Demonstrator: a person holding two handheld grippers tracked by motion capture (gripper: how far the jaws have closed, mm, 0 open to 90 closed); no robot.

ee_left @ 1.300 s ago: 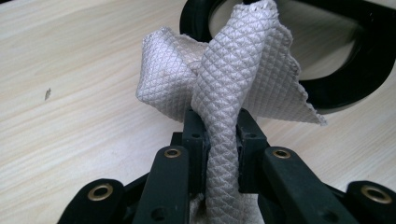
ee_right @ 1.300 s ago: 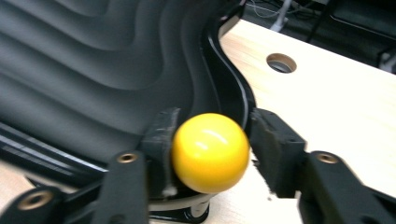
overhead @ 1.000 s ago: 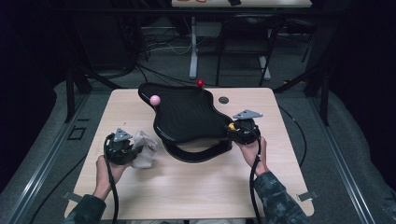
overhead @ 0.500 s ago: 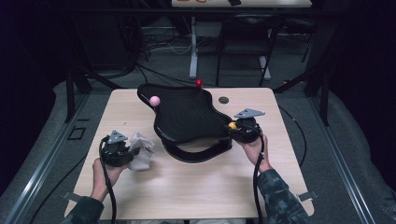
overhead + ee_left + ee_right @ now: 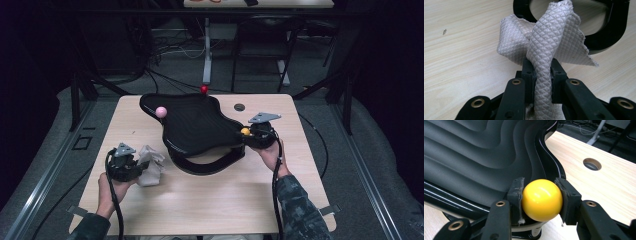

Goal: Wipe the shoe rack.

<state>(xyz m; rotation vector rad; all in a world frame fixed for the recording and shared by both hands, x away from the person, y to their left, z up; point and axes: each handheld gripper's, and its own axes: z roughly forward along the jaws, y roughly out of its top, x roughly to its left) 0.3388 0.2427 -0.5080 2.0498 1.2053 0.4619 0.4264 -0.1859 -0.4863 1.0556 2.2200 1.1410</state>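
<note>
A big black wavy tray (image 5: 197,125) on a ring base lies mid-table, with a pink ball (image 5: 160,111) on its left rim and a red ball (image 5: 204,89) at its far edge. My right gripper (image 5: 248,133) is shut on a yellow ball (image 5: 542,199) at the tray's right rim (image 5: 549,157); the ball also shows from above (image 5: 245,131). My left gripper (image 5: 136,165) is shut on a white quilted cloth (image 5: 544,47), bunched between the pads, left of the tray's base (image 5: 604,37). The cloth (image 5: 151,165) hangs onto the table.
The wooden table (image 5: 210,200) has a round cable hole (image 5: 239,107) at the back right, seen again past the tray (image 5: 592,164). Dark floor, cables and metal stands surround the table. Bare wood lies in front of the tray.
My left gripper with the cloth has shifted slightly left and toward the table's front. The right gripper holds still at the tray's rim with the yellow ball.
</note>
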